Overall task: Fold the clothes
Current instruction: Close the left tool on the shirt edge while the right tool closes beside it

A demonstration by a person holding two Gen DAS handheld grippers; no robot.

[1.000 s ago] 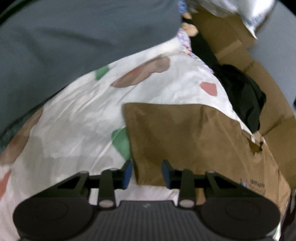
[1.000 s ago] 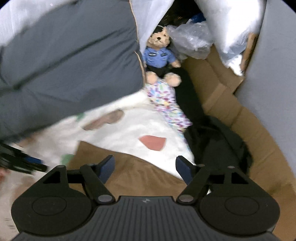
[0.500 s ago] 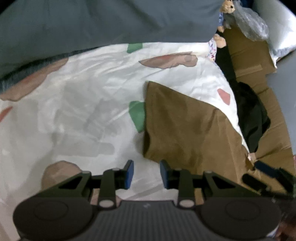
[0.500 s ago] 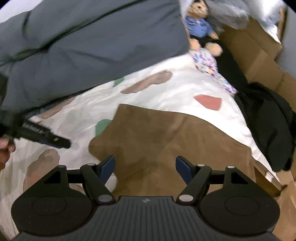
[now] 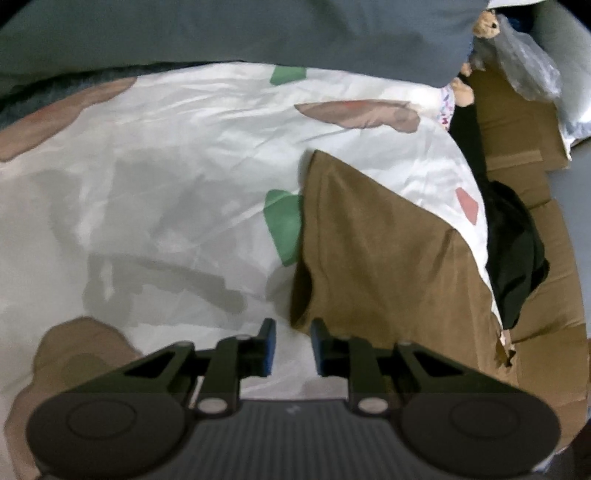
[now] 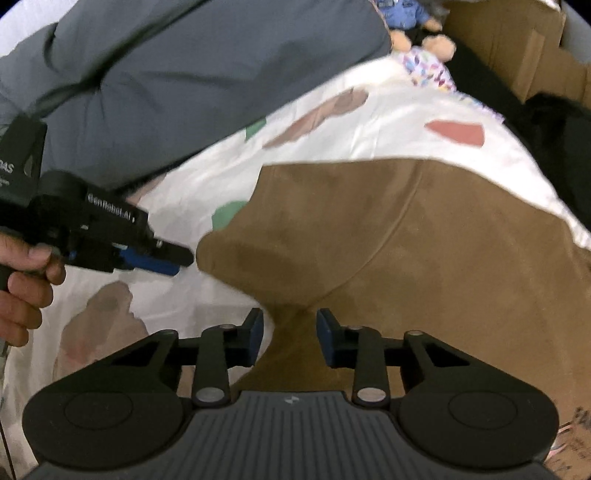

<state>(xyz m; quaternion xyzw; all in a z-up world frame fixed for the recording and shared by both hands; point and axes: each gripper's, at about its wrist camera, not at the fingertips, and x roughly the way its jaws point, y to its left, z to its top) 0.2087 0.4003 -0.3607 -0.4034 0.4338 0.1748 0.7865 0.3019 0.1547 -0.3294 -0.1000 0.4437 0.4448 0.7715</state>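
A brown garment (image 5: 388, 258) lies spread on a white bedsheet (image 5: 166, 192) with coloured patches. My left gripper (image 5: 293, 345) hovers low at the garment's near left corner. Its jaws are closing, and only sheet shows in the narrow gap between them. In the right wrist view the left gripper (image 6: 177, 260), held by a hand (image 6: 22, 288), points at that same corner of the brown garment (image 6: 406, 240). My right gripper (image 6: 290, 326) is at the garment's near edge. Its jaws are closing with a bunched strip of brown cloth between them, and the pads stand just off it.
A grey duvet (image 5: 221, 33) covers the far part of the bed. A teddy bear (image 6: 406, 18) sits at the far right corner. Cardboard boxes (image 5: 517, 122) and a black garment (image 5: 517, 254) line the bed's right side, with a plastic bag (image 5: 528, 66) behind.
Both grippers have dropped toward the bed. The right jaws went from wide to narrow around the garment's near edge. The left jaws narrowed a little beside its corner.
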